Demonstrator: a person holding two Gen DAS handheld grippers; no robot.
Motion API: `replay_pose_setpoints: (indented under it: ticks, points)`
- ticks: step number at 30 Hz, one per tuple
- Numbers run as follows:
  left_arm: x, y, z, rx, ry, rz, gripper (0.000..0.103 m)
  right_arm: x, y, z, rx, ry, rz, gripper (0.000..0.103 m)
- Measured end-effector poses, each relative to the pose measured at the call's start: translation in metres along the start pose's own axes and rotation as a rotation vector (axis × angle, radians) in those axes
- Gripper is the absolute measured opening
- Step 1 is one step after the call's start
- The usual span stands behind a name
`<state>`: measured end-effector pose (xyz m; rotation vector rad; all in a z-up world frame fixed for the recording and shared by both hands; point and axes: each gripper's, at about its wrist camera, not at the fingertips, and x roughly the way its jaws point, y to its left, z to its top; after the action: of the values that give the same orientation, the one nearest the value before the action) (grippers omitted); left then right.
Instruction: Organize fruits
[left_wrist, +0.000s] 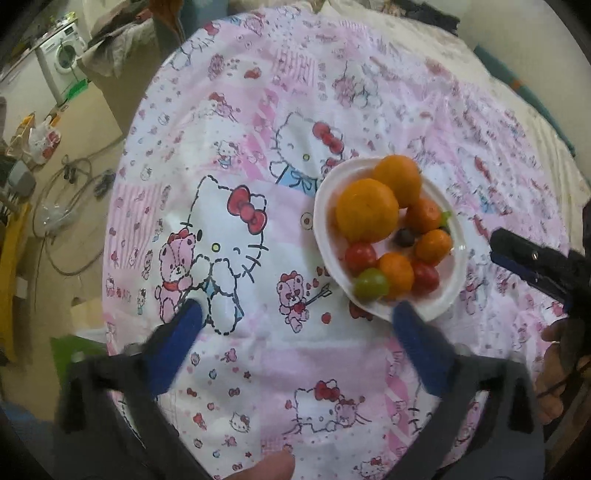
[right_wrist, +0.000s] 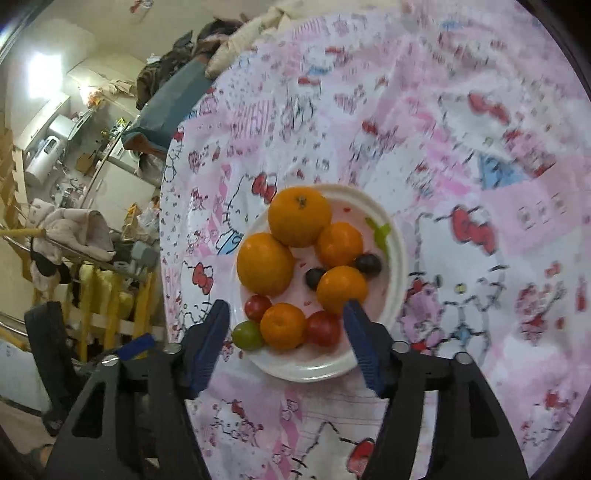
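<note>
Near the bench's middle: white plate (right_wrist: 397, 258) heaped with oranges, cherry tomatoes, grapes.
Your right gripper (right_wrist: 286, 315): fingers apart, hovering over the small orange (right_wrist: 282, 325).
Your left gripper (left_wrist: 295, 314): open, empty.
Handling: round, firm, rolls easily; pinch its widest sides.

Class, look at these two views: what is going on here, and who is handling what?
A person holds a two-finger gripper in each hand above a table covered with a pink cartoon-print cloth. A white plate holds oranges, small tomatoes, dark grapes and one green fruit at its edge. The right gripper hangs open over the near side of the plate, grasping nothing. The left gripper is open too, beside the plate. Every fruit lies on the plate, none gripped.
</note>
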<state>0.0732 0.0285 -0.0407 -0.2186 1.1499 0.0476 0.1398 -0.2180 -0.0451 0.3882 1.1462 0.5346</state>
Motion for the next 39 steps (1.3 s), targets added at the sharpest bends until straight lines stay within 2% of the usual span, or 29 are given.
replay_pose_setpoints:
  ticks: [2, 4, 9, 11, 13, 21, 25, 29, 33, 39]
  points:
    - [-0.004, -0.002, -0.002, 0.025, -0.006, 0.001, 0.103, -0.016, 0.003, -0.008, -0.010, -0.042, -0.021, 0.085]
    - [-0.010, -0.002, -0.005, 0.042, -0.021, 0.015, 0.103, -0.025, 0.003, -0.016, -0.003, -0.049, -0.016, 0.087]
    - [-0.031, -0.001, -0.019, 0.055, -0.089, -0.012, 0.103, -0.045, 0.009, -0.041, -0.033, -0.076, -0.049, 0.090]
    - [-0.038, 0.001, -0.026, 0.059, -0.125, -0.008, 0.103, -0.054, 0.013, -0.051, -0.041, -0.100, -0.070, 0.100]
    - [-0.046, 0.002, -0.034, 0.064, -0.163, 0.003, 0.103, -0.062, 0.017, -0.062, -0.053, -0.133, -0.084, 0.103]
    - [-0.071, 0.006, -0.061, 0.031, -0.274, 0.011, 0.103, -0.079, 0.031, -0.097, -0.092, -0.246, -0.163, 0.103]
    - [-0.070, 0.005, -0.067, 0.008, -0.293, 0.022, 0.103, -0.078, 0.036, -0.107, -0.109, -0.290, -0.212, 0.103]
    - [-0.059, -0.006, -0.065, 0.057, -0.305, 0.083, 0.103, -0.067, 0.042, -0.104, -0.171, -0.298, -0.272, 0.103]
    - [-0.053, -0.009, -0.061, 0.044, -0.307, 0.068, 0.103, -0.055, 0.041, -0.096, -0.178, -0.299, -0.319, 0.103]
    - [-0.055, -0.008, -0.060, 0.030, -0.309, 0.049, 0.103, -0.055, 0.043, -0.097, -0.201, -0.310, -0.332, 0.103]
